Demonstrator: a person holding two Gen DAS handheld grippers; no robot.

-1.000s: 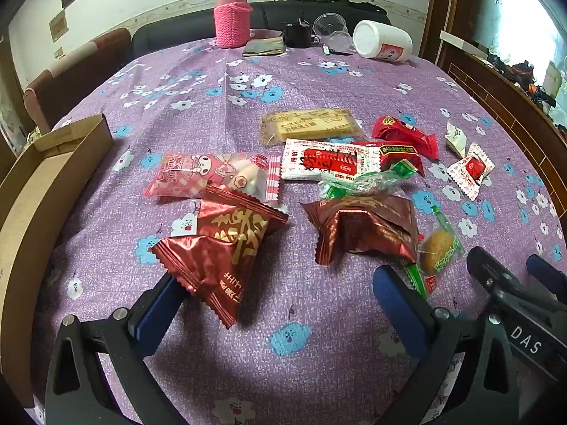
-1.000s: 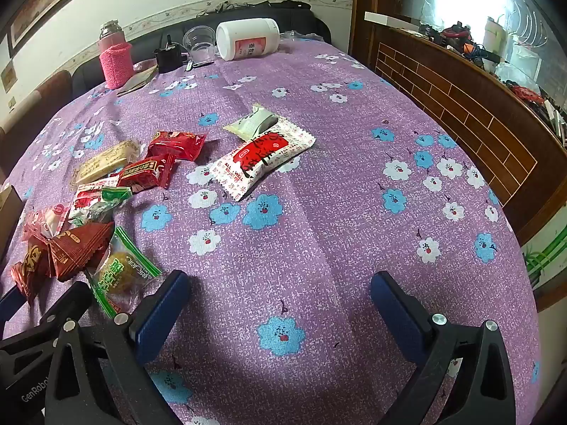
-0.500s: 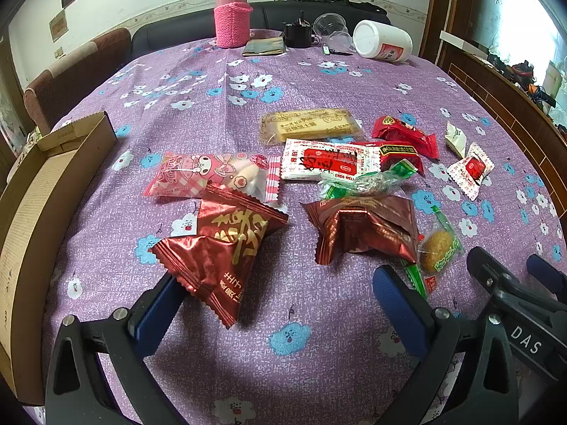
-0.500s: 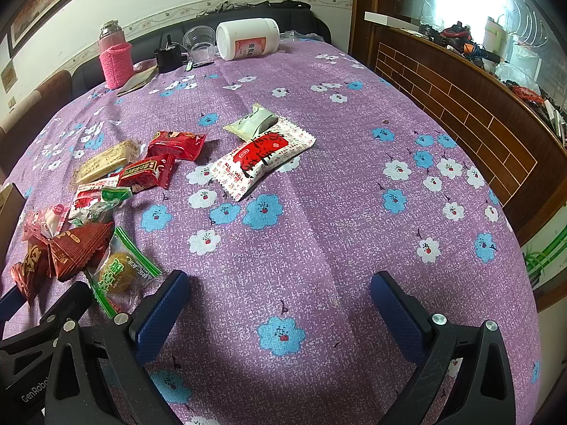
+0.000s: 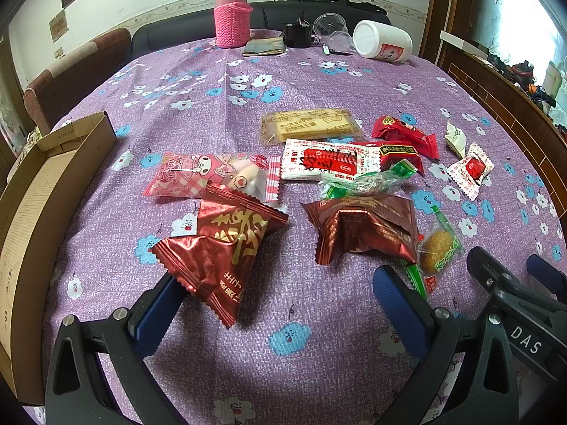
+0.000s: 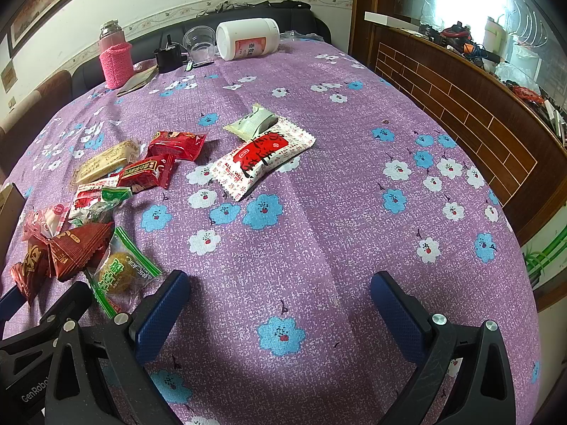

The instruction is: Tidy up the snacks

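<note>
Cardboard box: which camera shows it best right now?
The left wrist view: the cardboard box runs along the table's left edge, open side and inner wall visible. The right wrist view catches only a sliver at its left border.

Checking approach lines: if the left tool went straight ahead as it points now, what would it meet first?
Probably the dark red snack packet, already overlapping the left tool at its left finger; depth is uncertain, so it may pass just above.

Glossy foil packet [image 5: 226, 248], woven tablecloth [image 5: 304, 311]
</note>
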